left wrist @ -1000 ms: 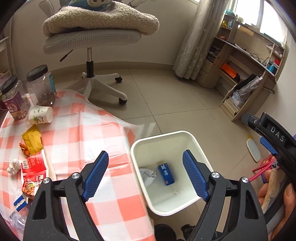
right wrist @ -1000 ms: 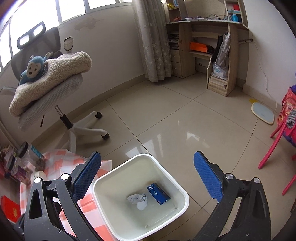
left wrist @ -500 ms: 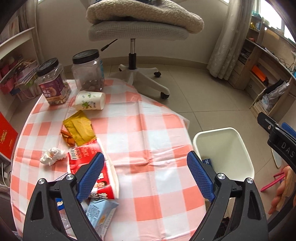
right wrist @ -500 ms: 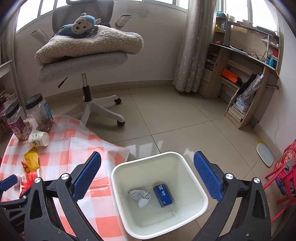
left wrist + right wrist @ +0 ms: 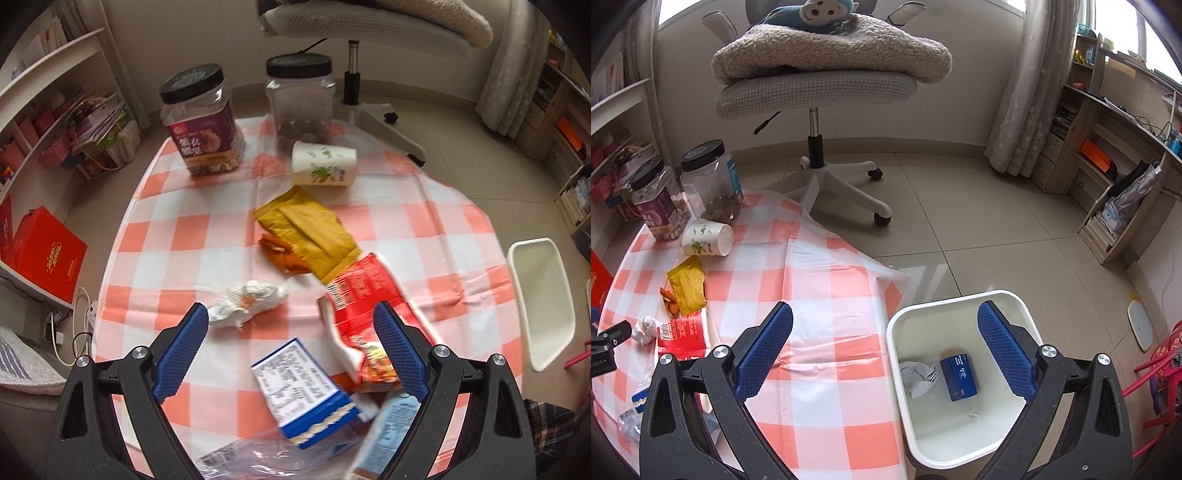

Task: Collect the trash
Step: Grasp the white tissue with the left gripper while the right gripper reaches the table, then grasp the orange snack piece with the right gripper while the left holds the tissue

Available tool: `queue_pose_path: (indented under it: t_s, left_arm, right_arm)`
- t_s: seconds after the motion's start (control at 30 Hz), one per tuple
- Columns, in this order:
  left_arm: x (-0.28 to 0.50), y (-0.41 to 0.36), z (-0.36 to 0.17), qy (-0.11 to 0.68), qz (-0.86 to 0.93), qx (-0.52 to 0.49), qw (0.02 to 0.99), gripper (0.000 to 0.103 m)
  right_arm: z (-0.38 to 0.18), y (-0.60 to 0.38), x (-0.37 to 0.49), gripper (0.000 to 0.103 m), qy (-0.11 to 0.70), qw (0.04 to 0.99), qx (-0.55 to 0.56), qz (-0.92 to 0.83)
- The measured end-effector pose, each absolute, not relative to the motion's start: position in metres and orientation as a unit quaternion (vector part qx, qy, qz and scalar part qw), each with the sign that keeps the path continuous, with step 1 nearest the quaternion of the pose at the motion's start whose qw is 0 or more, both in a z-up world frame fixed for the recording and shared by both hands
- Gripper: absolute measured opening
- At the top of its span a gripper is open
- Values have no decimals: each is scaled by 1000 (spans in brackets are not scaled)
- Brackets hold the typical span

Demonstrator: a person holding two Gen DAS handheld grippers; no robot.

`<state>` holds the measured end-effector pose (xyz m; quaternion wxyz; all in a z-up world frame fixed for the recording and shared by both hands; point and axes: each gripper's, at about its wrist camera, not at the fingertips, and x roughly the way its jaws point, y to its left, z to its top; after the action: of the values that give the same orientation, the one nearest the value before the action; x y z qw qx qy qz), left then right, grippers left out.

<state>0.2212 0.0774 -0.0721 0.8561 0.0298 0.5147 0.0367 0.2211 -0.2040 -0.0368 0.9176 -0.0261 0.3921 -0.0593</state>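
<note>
Trash on checkered table (image 5: 207,236), listed near to far from the left view.

Near edge: clear plastic wrapper (image 5: 258,459), partly cut off by the frame. Blue-and-white packet (image 5: 303,391) lying just beyond it, below the gap of the left tongs (image 5: 291,350). Pale blue packet (image 5: 388,432), blurred, at the right pad.

Left tongs: jaws wide apart, nothing between the pads, no contact with any item.

Middle of table: crumpled white tissue (image 5: 247,304) just beyond the left pad. Red packet (image 5: 365,317) to its right, partly behind the right pad. Yellow wrapper (image 5: 306,230) farther on, touching the red packet at one corner, with orange scraps (image 5: 282,256) at its near side.

Far edge: paper cup (image 5: 325,164) on its side. Two black-lidded jars behind it: labelled jar (image 5: 203,125) toward the far left corner, clear jar (image 5: 301,103) just behind the cup.

Right of table, on the floor: white bin (image 5: 964,387) close against the right edge of the table. Inside the bin: blue box (image 5: 958,376) and crumpled paper (image 5: 916,376), side by side on the bottom.

Right tongs (image 5: 886,354): jaws wide apart, empty, one pad over the table, the other over the bin.

Beyond the table: office chair (image 5: 816,92) carrying a folded blanket (image 5: 831,55).
</note>
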Motion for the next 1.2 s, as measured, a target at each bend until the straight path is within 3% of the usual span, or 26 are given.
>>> queue_pose_path:
  t_s: [0.27, 0.53, 0.57, 0.6, 0.63, 0.73, 1.07, 1.13, 1.2]
  left_arm:
    - [244, 131, -130, 584, 45, 73, 807, 88]
    - [268, 118, -166, 598, 22, 92, 796, 88]
    - [271, 118, -168, 599, 19, 88, 796, 86]
    - [273, 118, -171, 602, 14, 79, 795, 77]
    - [274, 119, -174, 607, 9, 70, 791, 61]
    - [273, 125, -175, 608, -1, 60, 792, 35]
    - [240, 174, -102, 539, 13, -35, 841, 34]
    - [233, 187, -81, 518, 22, -54, 853, 34]
    - [227, 199, -67, 504, 37, -60, 861, 34]
  right_arm:
    - [-49, -172, 232, 96, 413, 909, -55, -20]
    - [-63, -131, 237, 96, 422, 899, -112, 30]
    - [-65, -127, 238, 96, 424, 897, -117, 38]
    - [-67, -123, 239, 96, 427, 895, -122, 44]
    - [-70, -120, 240, 96, 430, 893, -125, 50]
    - [-73, -111, 244, 96, 439, 887, -116, 85]
    - [-75, -31, 286, 94, 487, 841, -63, 229]
    - [-80, -1, 295, 91, 497, 830, -98, 236]
    - [-93, 28, 305, 81, 518, 811, -127, 242]
